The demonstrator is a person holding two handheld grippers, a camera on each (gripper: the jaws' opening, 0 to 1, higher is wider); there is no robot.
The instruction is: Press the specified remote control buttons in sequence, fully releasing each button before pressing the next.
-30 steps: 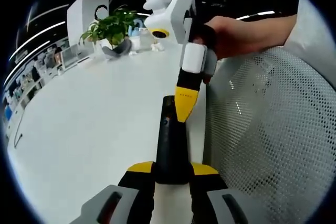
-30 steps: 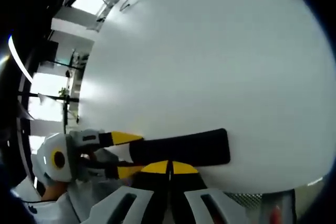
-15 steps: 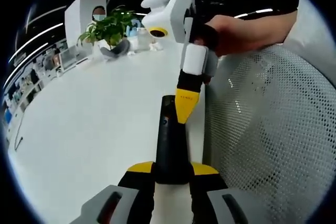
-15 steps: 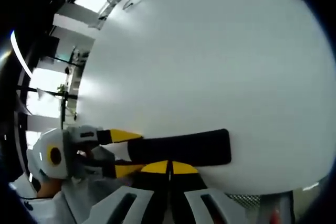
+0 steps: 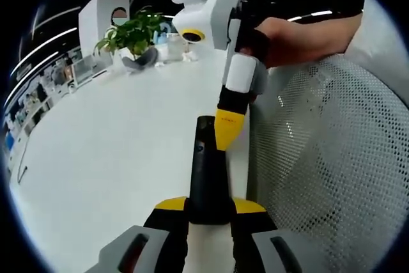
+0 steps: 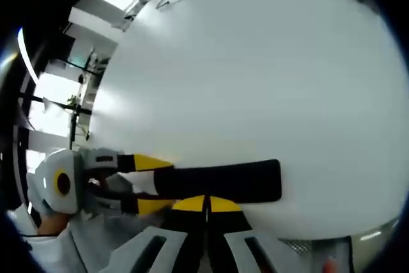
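Jaws on our left gripper (image 5: 209,212) clamp the black remote (image 5: 206,171) over the white desk (image 5: 108,151); right gripper (image 5: 227,133), tips together, seems to touch it at 12 o'clock.

I can't read the remote (image 5: 206,177) buttons (too small), its near end hidden between my jaws
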